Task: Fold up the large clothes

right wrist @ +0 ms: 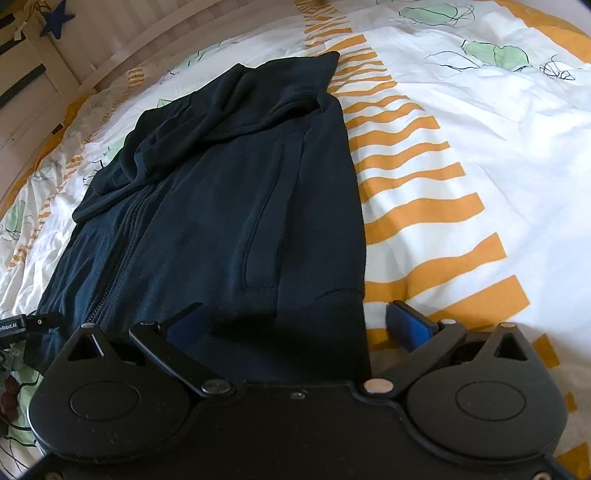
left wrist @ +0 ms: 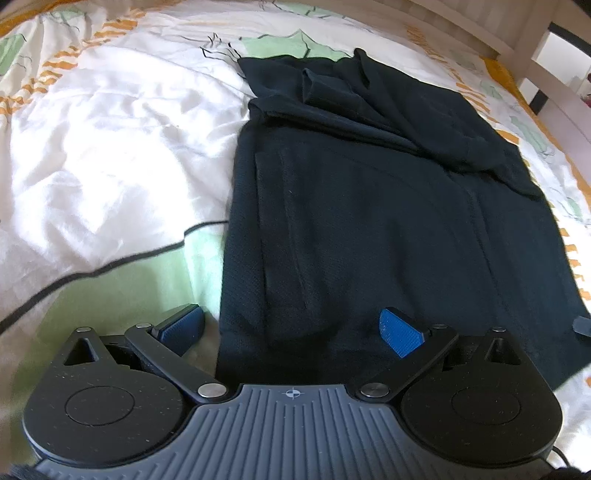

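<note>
The dark navy jacket (left wrist: 362,206) lay flat on the bed, zipped down its front, with its sleeves folded in over the chest at the far end and a slit pocket showing on each front panel. I saw its hem nearest to both my claws.

My left claw (left wrist: 291,328) was spread wide over the jacket's near hem. Its blue pads (left wrist: 400,332) straddled the jacket's left edge: one pad stood over the dark cloth, the other over the bedding just beside the jacket. It held nothing.

My right claw (right wrist: 299,323) was likewise spread wide at the same hem, across the jacket's right edge. One of its fingers (right wrist: 410,325) hung over the bedding just beside the jacket, and the other was over the cloth. Nothing was gripped there either.

From the right wrist view I could make out the zip (right wrist: 122,236) running away from the hem toward the folded sleeves, and, beyond the jacket's left edge, a small black part of the other rig with white lettering (right wrist: 11,326); I read only "Robot.AI", the start being cut off.

Under the jacket lay a white duvet (right wrist: 480,155) printed with orange stripes and pale green shapes outlined in black. Past the jacket's far end ran a pale wooden bed frame (right wrist: 122,40), with a dark blue star (right wrist: 55,20) hanging beyond it.
</note>
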`<state>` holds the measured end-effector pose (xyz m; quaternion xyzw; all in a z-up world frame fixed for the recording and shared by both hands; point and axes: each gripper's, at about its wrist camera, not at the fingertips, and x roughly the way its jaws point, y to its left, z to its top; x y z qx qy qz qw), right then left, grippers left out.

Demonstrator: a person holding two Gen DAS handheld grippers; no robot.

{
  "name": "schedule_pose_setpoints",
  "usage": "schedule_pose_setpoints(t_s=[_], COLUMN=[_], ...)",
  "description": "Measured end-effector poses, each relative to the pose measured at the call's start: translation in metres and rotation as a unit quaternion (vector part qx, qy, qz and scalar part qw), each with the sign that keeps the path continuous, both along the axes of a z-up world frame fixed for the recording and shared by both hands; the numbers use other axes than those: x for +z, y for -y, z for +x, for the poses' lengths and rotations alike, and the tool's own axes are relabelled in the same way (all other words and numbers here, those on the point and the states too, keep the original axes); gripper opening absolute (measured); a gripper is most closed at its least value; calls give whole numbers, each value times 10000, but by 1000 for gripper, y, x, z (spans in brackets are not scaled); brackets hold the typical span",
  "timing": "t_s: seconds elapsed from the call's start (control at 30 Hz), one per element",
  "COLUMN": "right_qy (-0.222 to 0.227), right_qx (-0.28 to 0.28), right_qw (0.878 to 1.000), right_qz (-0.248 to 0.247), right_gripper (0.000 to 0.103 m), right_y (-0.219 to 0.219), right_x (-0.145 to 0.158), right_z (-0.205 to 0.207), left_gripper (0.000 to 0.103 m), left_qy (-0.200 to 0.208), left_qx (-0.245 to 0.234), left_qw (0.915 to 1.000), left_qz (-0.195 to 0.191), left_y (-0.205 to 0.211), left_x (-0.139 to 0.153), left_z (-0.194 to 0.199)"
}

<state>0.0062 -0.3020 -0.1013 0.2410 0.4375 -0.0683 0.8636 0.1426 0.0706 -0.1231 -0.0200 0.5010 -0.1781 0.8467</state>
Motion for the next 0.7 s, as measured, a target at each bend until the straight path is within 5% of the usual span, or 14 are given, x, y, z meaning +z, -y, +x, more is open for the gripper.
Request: schedule_pose_setpoints(t_s=[0.4, 0.53, 0.7], right_qy=[-60, -116, -219], right_qx=[128, 202, 238], right_qw=[9976, 9970, 9976], right_qz=[672, 737, 612], right_gripper=[103, 99, 61], right_y=[1, -1, -5], right_x=[5, 6, 7], right_z=[-8, -6, -3], left_gripper=[100, 60, 31], left_qy=[-361, -332, -303], left_qx=[-307, -163, 45], left_qw=[9987, 9989, 9971], left_qz=[-162, -292, -693], left_y=[3, -3, -15], left_x=[3, 6, 9], left_z=[-13, -13, -12])
